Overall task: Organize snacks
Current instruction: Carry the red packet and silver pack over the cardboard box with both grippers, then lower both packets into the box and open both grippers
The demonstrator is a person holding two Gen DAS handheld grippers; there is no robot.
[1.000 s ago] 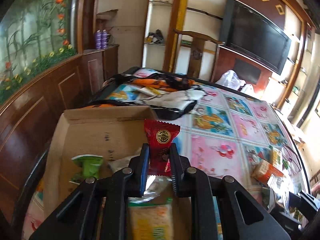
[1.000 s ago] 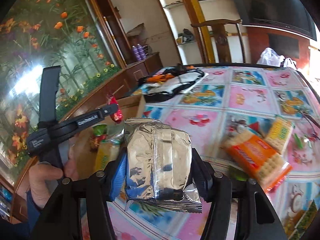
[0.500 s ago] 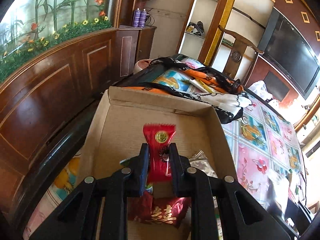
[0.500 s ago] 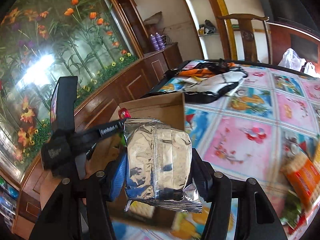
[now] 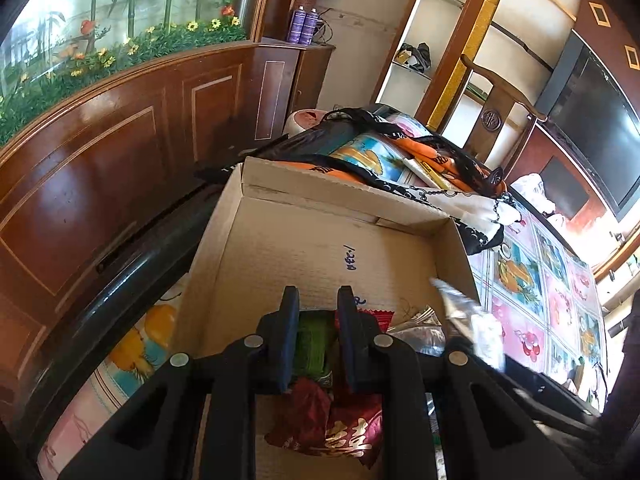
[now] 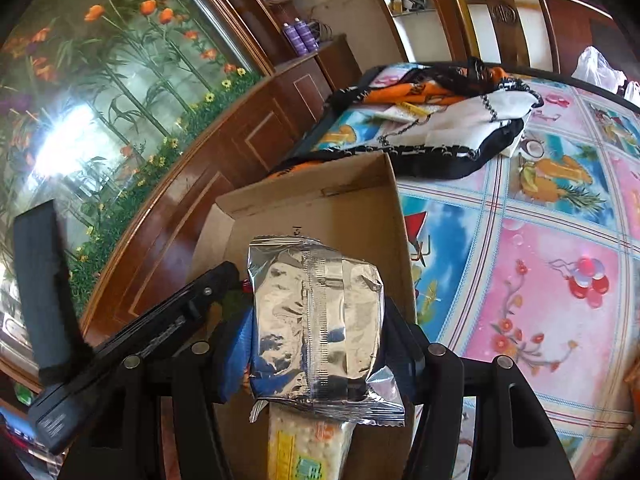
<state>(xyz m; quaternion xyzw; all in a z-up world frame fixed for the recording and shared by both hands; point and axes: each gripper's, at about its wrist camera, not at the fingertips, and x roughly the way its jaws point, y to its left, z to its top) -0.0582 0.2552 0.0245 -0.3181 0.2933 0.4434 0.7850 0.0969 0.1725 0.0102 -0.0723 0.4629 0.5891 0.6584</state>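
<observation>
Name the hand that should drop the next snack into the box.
Right, probably. The right gripper clamps the silver packet in its jaws over the cardboard box. The left gripper sits low inside the box, no snack clearly held.

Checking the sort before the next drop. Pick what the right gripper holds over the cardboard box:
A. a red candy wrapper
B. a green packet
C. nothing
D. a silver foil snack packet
D: in the right wrist view the right gripper is clamped on a silver foil packet, seam facing the camera, above the open cardboard box.
</observation>
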